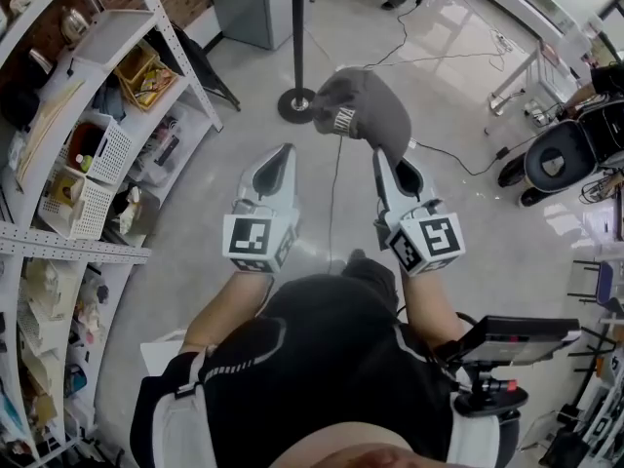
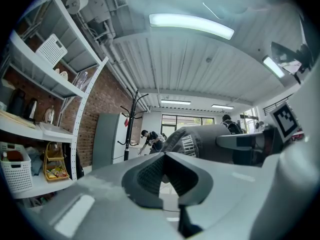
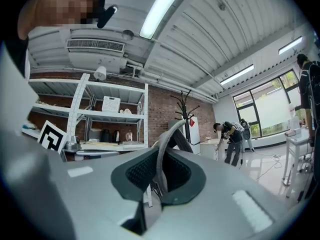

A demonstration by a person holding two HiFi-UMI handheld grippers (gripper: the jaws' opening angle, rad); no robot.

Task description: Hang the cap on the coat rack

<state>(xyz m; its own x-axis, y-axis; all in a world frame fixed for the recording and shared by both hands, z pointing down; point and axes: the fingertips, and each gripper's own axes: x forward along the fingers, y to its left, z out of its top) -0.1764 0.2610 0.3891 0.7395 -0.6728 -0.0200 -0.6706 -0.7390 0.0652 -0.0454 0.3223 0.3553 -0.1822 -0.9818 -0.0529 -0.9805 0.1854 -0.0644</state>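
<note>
My right gripper (image 1: 383, 156) has its jaws clenched on the cap (image 1: 366, 105)'s edge, carrying it level towards the coat rack (image 1: 297, 29), while my left gripper (image 1: 283, 156) rides alongside, jaws closed on nothing.

1x cap (image 1: 366, 105), 1x coat rack (image 1: 297, 37), 2x tools (image 1: 285, 154) (image 1: 381, 159).

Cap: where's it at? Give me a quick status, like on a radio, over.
Right gripper shut on cap brim; left gripper shut, empty. Cap not hung, coat rack ahead. Only a floor cable on the way.
</note>
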